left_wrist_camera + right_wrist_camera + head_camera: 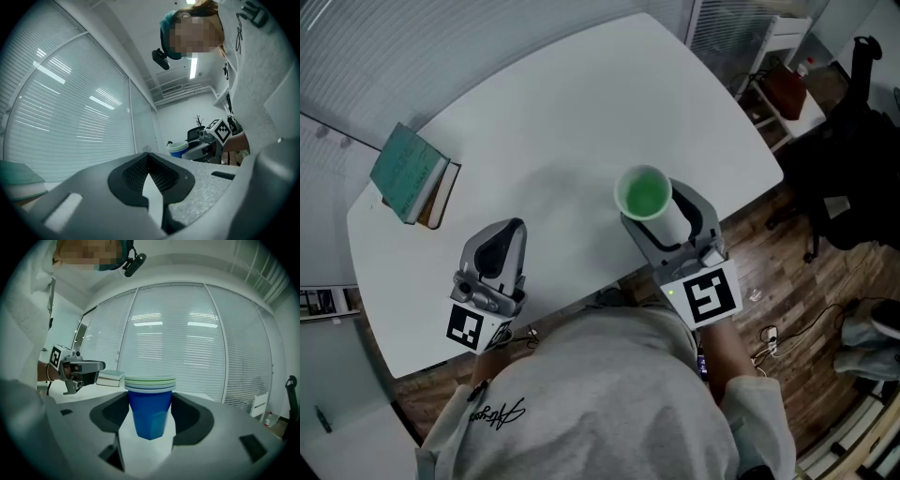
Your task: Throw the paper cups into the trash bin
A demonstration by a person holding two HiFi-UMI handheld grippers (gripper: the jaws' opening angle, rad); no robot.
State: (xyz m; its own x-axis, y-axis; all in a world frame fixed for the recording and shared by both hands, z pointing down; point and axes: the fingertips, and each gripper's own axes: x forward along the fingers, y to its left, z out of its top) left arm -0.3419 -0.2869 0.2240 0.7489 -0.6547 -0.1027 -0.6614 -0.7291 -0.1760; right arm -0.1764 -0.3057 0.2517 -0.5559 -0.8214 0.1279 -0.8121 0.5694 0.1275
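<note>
Head view looks down on a white table (581, 103) with rounded corners that fills most of the scene. Slatted window blinds (441, 47) run along its far left side. Wooden floor (787, 253) shows on the right, where cables trail. The person's grey sweatshirt (609, 403) takes up the near edge of that view. A black office chair (853, 159) stands on the floor at the far right, well apart from the table.

The right gripper (667, 214) reaches over the table's near right edge, its marker cube nearest the person. In the right gripper view its two jaws are clamped against the sides of a stack of paper cups (150, 411). The stack stands upright between them. The outer cup is blue, and several pale and green rims are nested at the top. From above, the inside of the top cup (643, 194) is green. The stack is held above the tabletop near that edge, not resting on it.

The left gripper (504, 236) is over the near left part of the table, well apart from the cups. In the left gripper view its dark ribbed pads (136, 171) are pressed together with nothing between them.

A teal-covered book (411, 172) lies at the table's far left corner, on top of a second volume.
</note>
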